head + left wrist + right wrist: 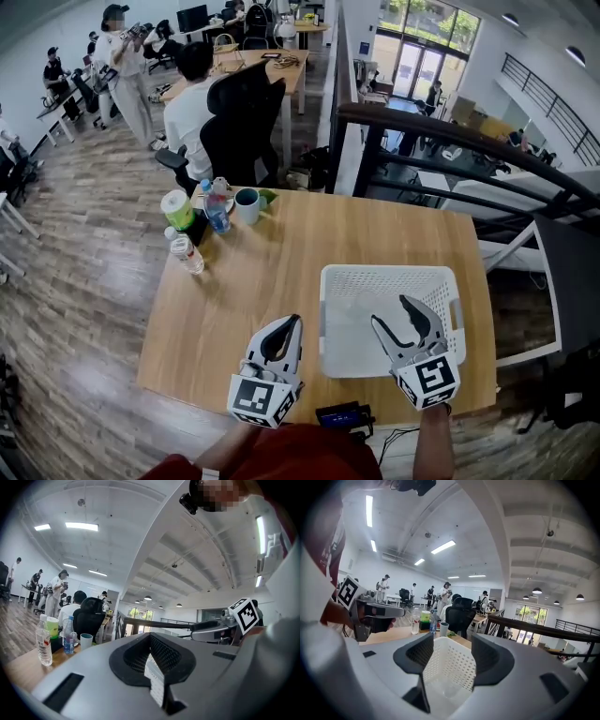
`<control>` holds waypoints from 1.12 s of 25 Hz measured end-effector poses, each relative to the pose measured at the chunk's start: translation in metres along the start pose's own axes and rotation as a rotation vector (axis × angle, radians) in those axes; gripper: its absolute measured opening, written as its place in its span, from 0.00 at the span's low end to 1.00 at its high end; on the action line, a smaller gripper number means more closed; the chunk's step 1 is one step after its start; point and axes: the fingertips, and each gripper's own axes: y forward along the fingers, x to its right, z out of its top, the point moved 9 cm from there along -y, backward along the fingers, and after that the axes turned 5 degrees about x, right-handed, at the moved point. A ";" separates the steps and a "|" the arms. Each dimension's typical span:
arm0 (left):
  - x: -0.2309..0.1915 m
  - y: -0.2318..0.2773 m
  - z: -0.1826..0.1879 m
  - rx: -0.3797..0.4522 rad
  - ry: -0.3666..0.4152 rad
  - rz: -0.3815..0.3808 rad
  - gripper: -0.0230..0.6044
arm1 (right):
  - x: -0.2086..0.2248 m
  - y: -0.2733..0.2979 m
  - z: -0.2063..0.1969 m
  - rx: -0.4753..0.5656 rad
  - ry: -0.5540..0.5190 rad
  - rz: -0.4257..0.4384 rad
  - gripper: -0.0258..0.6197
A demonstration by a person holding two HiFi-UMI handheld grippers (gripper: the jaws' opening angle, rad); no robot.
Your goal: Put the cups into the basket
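A white cup with a teal inside [247,205] stands at the table's far left, beside a green-lidded cup [177,208]. The white perforated basket [337,281] sits on the near right of the table. My right gripper [391,312] hangs open over the basket, and between its jaws I see the basket wall [459,663] and something clear lying on its floor [445,688]. My left gripper [292,322] is shut on nothing, above the table just left of the basket. The white cup [86,641] shows far off in the left gripper view.
Two water bottles [217,208] [187,253] stand by the cups at the far left. A black device [343,414] lies at the near edge. Behind the table a person sits in a black office chair [246,122]. A dark railing [450,141] runs at the right.
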 end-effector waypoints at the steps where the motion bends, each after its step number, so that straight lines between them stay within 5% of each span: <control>1: 0.000 0.001 0.000 0.000 0.002 -0.001 0.05 | -0.003 -0.002 0.001 0.007 0.009 -0.005 0.43; 21: 0.006 0.012 -0.001 -0.012 0.015 -0.033 0.05 | -0.026 -0.039 0.008 0.124 0.104 -0.149 0.43; 28: 0.010 0.011 -0.002 -0.020 0.014 -0.039 0.05 | -0.031 -0.047 0.001 0.163 0.109 -0.259 0.43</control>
